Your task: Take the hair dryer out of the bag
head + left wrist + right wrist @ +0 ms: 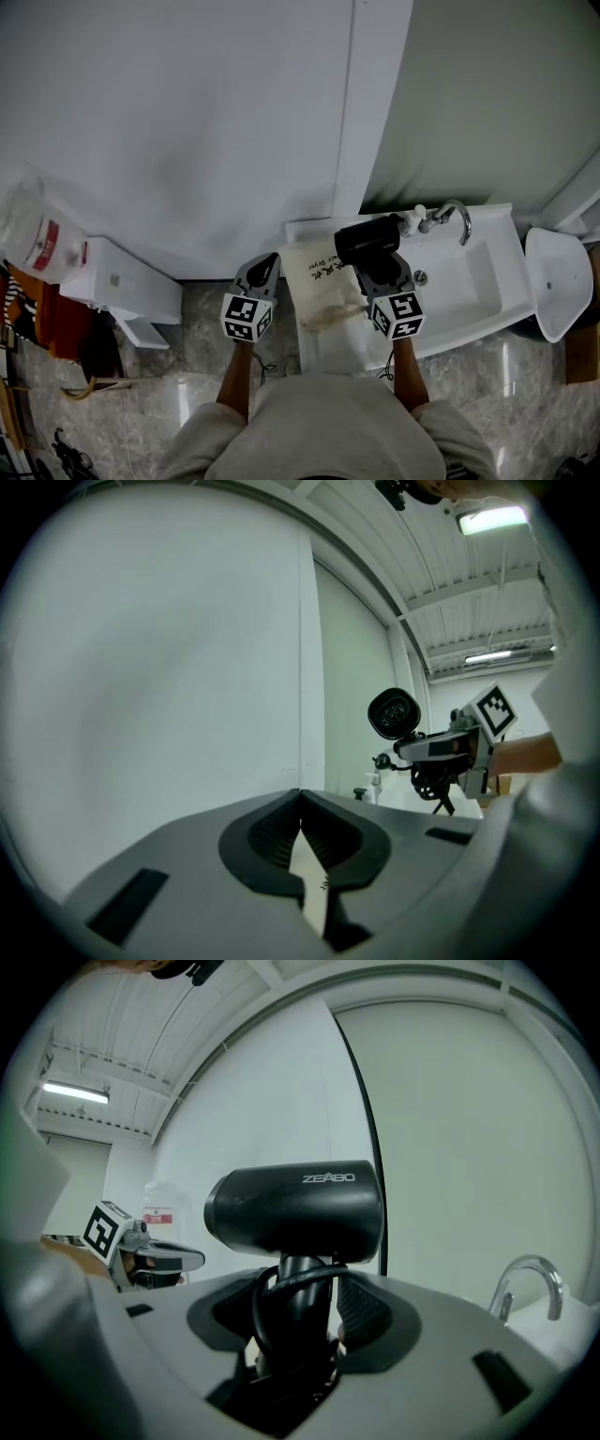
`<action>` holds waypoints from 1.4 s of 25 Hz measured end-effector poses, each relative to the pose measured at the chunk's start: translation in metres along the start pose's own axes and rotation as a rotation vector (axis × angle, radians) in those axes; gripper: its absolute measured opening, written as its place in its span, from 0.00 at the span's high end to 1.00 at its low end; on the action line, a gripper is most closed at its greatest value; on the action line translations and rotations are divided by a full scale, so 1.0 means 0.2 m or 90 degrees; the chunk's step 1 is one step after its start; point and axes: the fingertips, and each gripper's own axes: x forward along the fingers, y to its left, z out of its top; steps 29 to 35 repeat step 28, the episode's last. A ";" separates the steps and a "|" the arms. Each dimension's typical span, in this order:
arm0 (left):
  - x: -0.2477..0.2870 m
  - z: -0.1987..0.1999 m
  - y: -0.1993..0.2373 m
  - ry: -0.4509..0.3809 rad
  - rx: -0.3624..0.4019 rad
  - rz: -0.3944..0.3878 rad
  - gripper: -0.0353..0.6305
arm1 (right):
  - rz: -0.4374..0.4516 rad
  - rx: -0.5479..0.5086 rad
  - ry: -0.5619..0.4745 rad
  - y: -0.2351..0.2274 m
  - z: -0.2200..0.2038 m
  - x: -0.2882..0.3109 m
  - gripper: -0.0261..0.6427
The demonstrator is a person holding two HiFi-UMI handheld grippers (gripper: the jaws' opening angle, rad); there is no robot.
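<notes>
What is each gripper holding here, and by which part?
Right gripper clamps the hair dryer by its handle; left gripper pinches the cream bag by its edge.

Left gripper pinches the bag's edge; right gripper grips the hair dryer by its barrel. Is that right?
Not quite. The right gripper grips the hair dryer by its handle, not its barrel; the barrel stands clear above the jaws, as the right gripper view shows. The left gripper does pinch the edge of the bag.
</notes>
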 end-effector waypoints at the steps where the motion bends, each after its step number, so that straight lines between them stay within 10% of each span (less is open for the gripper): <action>1: 0.00 0.00 0.00 -0.001 0.000 0.001 0.93 | 0.000 0.000 -0.002 0.00 0.00 0.00 0.62; 35: 0.03 0.01 -0.02 0.001 0.005 -0.003 0.93 | -0.022 0.001 -0.012 -0.04 0.02 -0.03 0.62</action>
